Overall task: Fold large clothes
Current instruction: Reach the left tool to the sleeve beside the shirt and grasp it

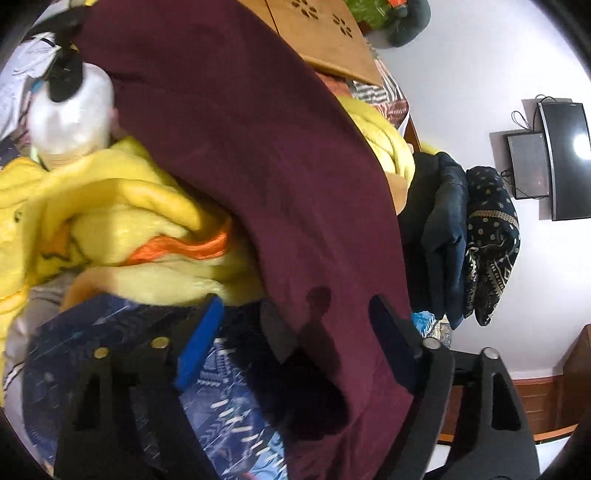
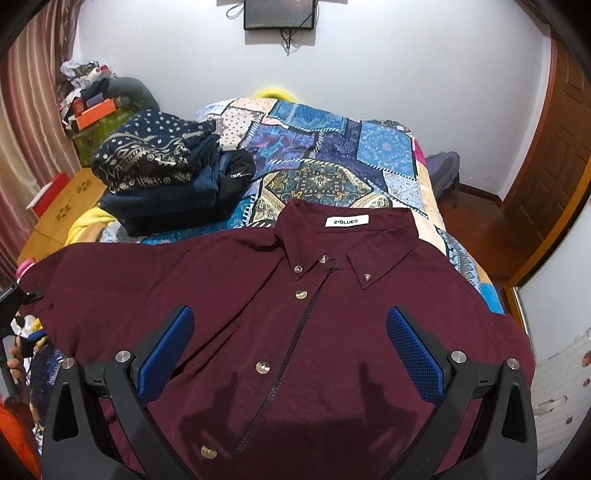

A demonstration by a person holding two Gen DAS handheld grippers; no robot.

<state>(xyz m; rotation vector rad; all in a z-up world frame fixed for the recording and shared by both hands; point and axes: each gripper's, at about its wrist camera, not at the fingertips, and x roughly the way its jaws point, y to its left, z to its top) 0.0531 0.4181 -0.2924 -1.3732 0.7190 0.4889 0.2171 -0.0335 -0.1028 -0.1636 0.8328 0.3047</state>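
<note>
Right wrist view: a maroon shirt (image 2: 258,314) lies front-up on a bed covered with a blue patchwork bedspread (image 2: 332,162), its collar with the white label pointing toward the far wall. The right tongs (image 2: 290,347) hover above the shirt's chest with their blue pads spread wide, one on each side of the button placket, gripping nothing. Beyond the shirt's sleeve, on the bedspread, sits a stack of folded dark clothes (image 2: 166,177), topped by a navy piece with a pale print. Past the shirt's collar, a dark screen (image 2: 279,14) hangs on the wall.

In the left wrist view, the left tongs (image 1: 295,343) reach at a draped edge of the same shirt (image 1: 258,147); the cloth hangs between the parted pads and covers most of one of them, and whether the pads press on it cannot be told. No earlier frame shows their motion. Beside the shirt lie a yellow blanket (image 1: 129,206) and a white plastic bottle (image 1: 70,114), with a wooden board (image 1: 325,40) beyond it.
</note>
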